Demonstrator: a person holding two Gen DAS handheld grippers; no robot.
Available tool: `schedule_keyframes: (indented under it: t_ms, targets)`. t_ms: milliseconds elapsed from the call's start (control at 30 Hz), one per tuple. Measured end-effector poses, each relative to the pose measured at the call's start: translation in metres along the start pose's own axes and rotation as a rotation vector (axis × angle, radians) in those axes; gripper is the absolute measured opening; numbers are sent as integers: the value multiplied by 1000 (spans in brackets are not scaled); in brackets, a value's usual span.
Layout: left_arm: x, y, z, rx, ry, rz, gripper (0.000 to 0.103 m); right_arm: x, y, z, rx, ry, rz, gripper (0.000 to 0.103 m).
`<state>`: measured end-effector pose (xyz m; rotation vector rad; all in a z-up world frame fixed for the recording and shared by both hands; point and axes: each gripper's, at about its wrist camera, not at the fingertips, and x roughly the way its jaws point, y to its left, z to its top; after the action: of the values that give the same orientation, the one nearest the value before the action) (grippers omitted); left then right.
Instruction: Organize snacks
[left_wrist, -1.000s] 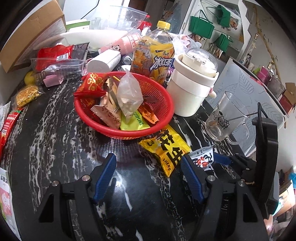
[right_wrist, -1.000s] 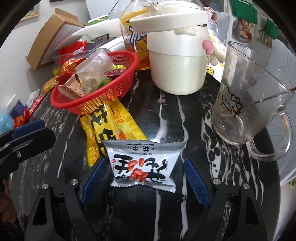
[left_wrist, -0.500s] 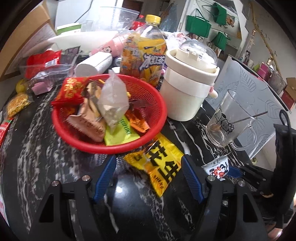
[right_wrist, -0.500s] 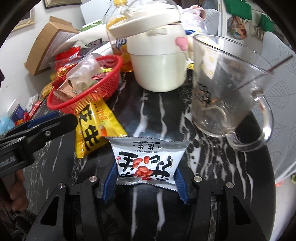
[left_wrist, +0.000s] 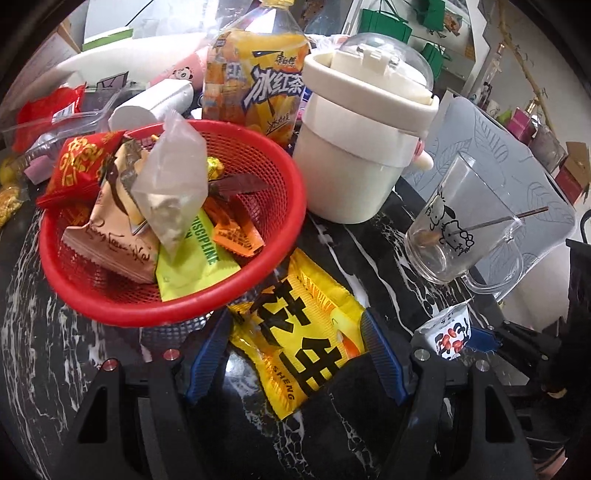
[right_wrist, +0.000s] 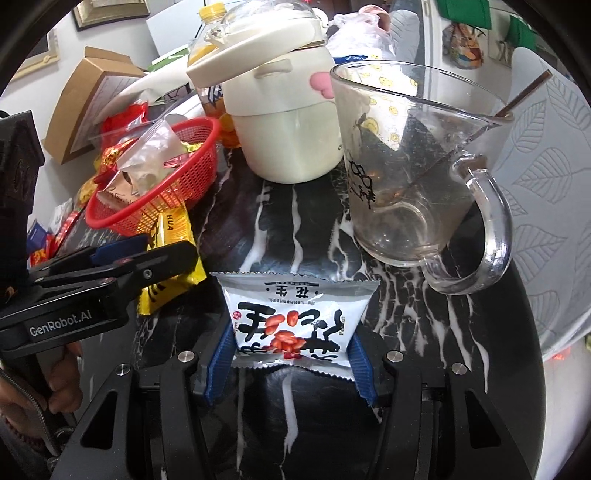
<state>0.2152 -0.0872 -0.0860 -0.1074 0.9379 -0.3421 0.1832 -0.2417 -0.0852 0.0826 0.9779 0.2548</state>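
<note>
Red round plastic mesh basket (left_wrist: 280, 229) on black white-veined marble surface (left_wrist: 44, 332), holding about eight crinkly foil and clear plastic packets. Left tongs (left_wrist: 295, 354) open astride glossy yellow packet (left_wrist: 306, 332), lying near side of basket, pads not pressing. Right tongs (right_wrist: 291, 354) gripping white peanut packet (right_wrist: 295, 317), near one glass mug (right_wrist: 413, 184).

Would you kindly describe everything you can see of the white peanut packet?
The white peanut packet is a small glossy pillow pouch with crimped, saw-toothed end seals, black characters and red peanuts printed on its face. It looks sealed and puffy. It sits between the blue fingers of the right gripper, which press on both side edges; its top seal points towards the glass mug. Below it is the black marble table; whether it rests there or is lifted cannot be told. Nothing else touches it.
</note>
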Motion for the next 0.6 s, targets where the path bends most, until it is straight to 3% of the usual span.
schedule_keyframes:
  t_ms: [467,600]
  targets:
    - [13,-24,0,82,29,106,75,-10,-8,-9,19,3,-5,55]
    - [10,-23,-4,72,45,95,75,-13,-10,-12,27,4,-6,55]
